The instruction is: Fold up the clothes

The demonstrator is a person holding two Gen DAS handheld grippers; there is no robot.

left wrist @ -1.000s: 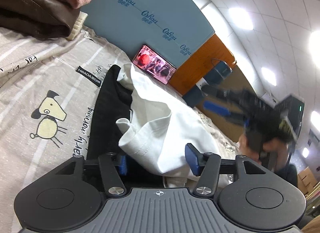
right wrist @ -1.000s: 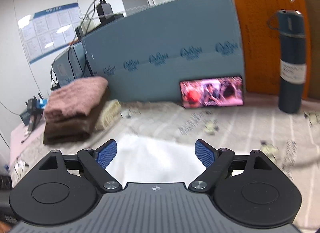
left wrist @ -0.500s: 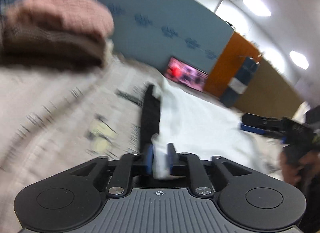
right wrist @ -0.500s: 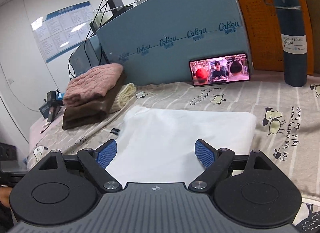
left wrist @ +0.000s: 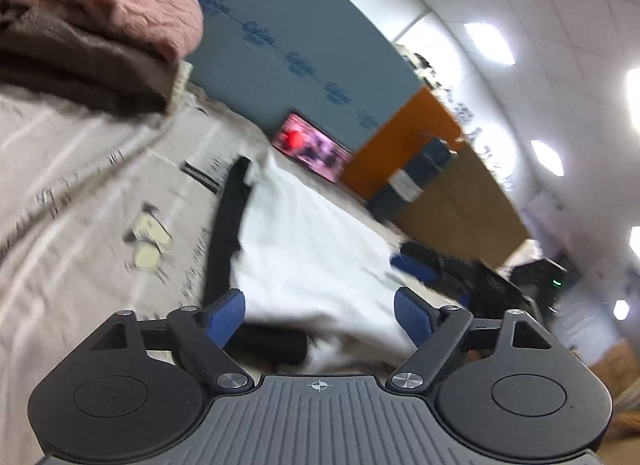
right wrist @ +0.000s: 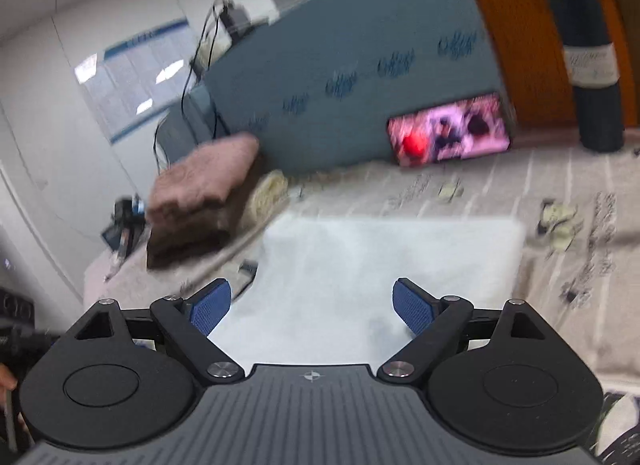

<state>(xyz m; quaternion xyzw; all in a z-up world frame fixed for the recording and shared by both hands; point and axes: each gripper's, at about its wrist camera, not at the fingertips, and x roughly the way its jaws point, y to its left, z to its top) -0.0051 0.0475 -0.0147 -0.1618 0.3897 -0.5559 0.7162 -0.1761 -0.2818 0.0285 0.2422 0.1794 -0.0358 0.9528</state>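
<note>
A folded white garment [left wrist: 312, 249] lies flat on the bed sheet, with a black garment [left wrist: 224, 233] under it showing along its left edge. My left gripper [left wrist: 320, 315] is opening; its blue pads stand wide apart just above the white garment's near edge, pressing on nothing. In the right wrist view the white garment [right wrist: 384, 265] is a neat rectangle. My right gripper [right wrist: 312, 311] hovers over its near part, jaws opening wide, with nothing pinched. That right gripper [left wrist: 424, 265] also shows at the garment's right side in the left wrist view.
A stack of pink and brown folded clothes [right wrist: 200, 201] sits at the back left of the patterned sheet [right wrist: 560, 273]. A phone [right wrist: 452, 133] playing video leans on a blue board [right wrist: 352, 65]. A dark vacuum bottle [right wrist: 588, 49] stands at the back right.
My left gripper, shut on the white garment's edge half a second ago, has let go and its jaws have spread wide. The white garment has gone from bunched to flat. The right gripper has dipped slightly.
</note>
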